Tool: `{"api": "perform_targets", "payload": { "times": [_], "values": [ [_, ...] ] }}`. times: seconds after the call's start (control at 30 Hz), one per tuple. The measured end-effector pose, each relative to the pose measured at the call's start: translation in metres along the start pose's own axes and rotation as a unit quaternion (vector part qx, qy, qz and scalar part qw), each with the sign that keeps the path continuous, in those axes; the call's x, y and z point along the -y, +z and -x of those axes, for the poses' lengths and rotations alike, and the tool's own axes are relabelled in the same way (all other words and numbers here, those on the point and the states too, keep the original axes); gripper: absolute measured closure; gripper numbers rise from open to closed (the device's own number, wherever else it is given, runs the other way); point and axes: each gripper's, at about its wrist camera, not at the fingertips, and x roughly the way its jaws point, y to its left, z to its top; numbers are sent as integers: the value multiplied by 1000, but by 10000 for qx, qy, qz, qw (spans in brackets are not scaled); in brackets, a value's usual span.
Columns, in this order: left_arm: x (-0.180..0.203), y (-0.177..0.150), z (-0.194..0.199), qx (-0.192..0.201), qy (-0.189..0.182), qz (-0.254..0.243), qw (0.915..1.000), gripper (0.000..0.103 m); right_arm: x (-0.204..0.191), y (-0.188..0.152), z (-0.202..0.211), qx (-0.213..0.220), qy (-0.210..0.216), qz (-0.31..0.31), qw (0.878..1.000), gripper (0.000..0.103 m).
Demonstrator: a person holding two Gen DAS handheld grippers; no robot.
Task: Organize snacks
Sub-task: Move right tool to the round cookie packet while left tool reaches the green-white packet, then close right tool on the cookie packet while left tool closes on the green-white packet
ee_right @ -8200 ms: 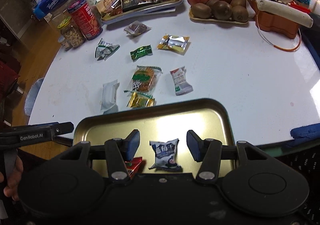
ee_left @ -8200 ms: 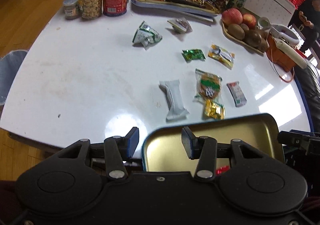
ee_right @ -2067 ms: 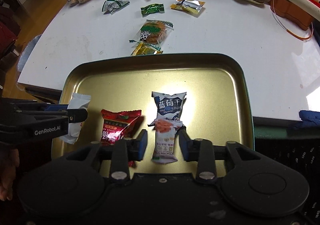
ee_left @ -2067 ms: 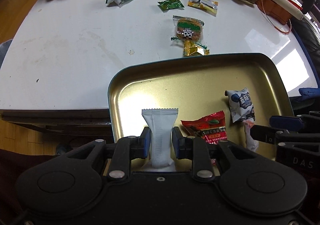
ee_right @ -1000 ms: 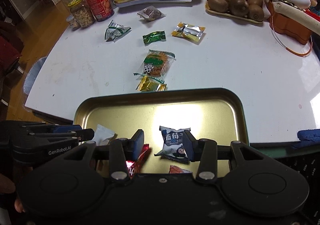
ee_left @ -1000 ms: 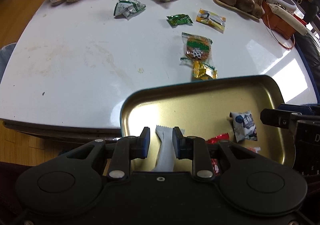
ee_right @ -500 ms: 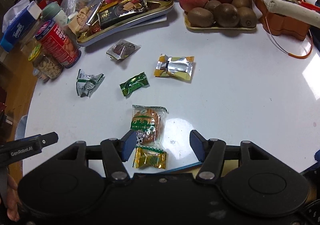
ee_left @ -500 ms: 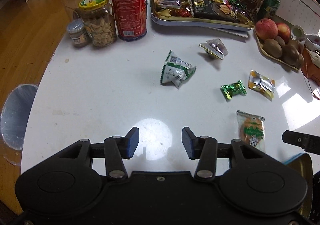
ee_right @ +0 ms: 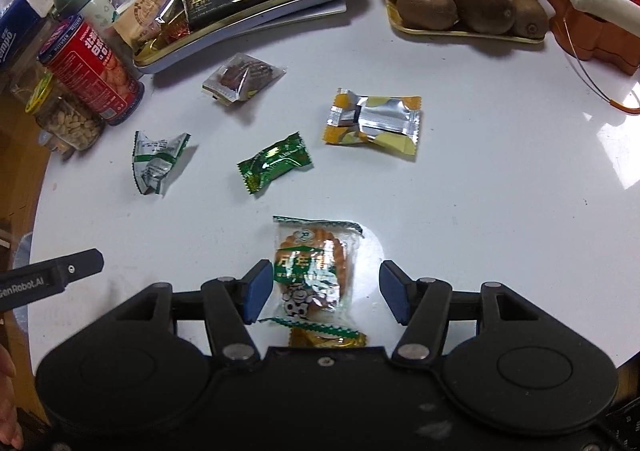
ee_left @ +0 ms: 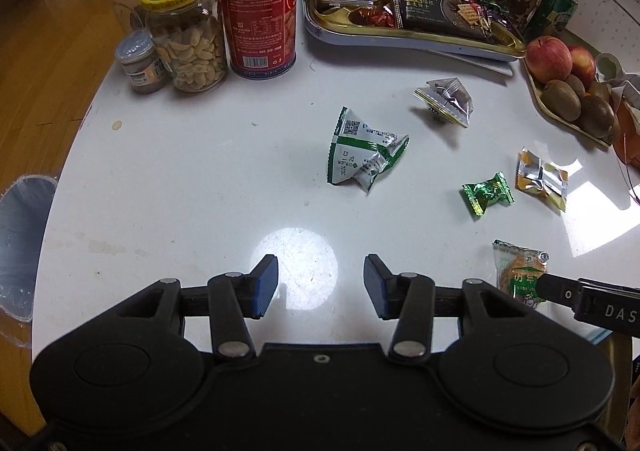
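My right gripper (ee_right: pixel 326 291) is open, its fingers on either side of a clear-wrapped biscuit packet (ee_right: pixel 314 265) lying on the white table (ee_right: pixel 500 191). A gold candy (ee_right: pixel 328 339) lies just behind the packet, near my gripper body. My left gripper (ee_left: pixel 320 285) is open and empty over bare table. Ahead of it lie a crumpled green-and-white packet (ee_left: pixel 364 153), a clear packet with a dark sweet (ee_left: pixel 444 101), a green candy (ee_left: pixel 488 193) and a yellow-silver packet (ee_left: pixel 542 179). The biscuit packet (ee_left: pixel 518 271) sits at its right.
A full snack tray (ee_left: pixel 408 35), a red tin (ee_left: pixel 256 3), a peanut jar (ee_left: pixel 186 35) and a small jar (ee_left: pixel 140 61) stand at the back. A fruit tray (ee_right: pixel 468 31) with apples and kiwis and an orange object (ee_right: pixel 588 31) stand back right. The table edge runs along the left.
Both grippers released their snacks into the near gold tray, then moved forward over the table. The right gripper now straddles the biscuit packet. The tray has dropped out of view.
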Motion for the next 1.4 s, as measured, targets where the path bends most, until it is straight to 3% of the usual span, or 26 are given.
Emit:
{"api": "perform_targets", "payload": {
  "times": [0.67,0.73,0.83,0.93,1.03,1.17,1.4],
  "values": [
    [-16,28,-14,55,-91,-147,9998,48,-13,2,-42,-136,-203,163,9996,40],
    [-14,34,-17,109,-120,-225,9996,48,-13,0,-41,-25,-130,306,9994,50],
    [-8,46,-25,191,-112,-379,9990,39,-10,0,-40,81,14,338,9994,51],
    [2,59,-32,253,-134,-571,9980,39,-8,1,-40,87,41,347,9994,51],
    [9,71,-42,178,-27,-612,9980,38,-5,3,-40,35,63,345,9994,51],
    [12,81,-53,4,-157,-534,9985,38,-1,5,-41,8,121,252,9996,51],
    [24,80,-70,-220,-184,-674,9973,38,3,4,-40,93,178,247,9995,51]
  ]
}}
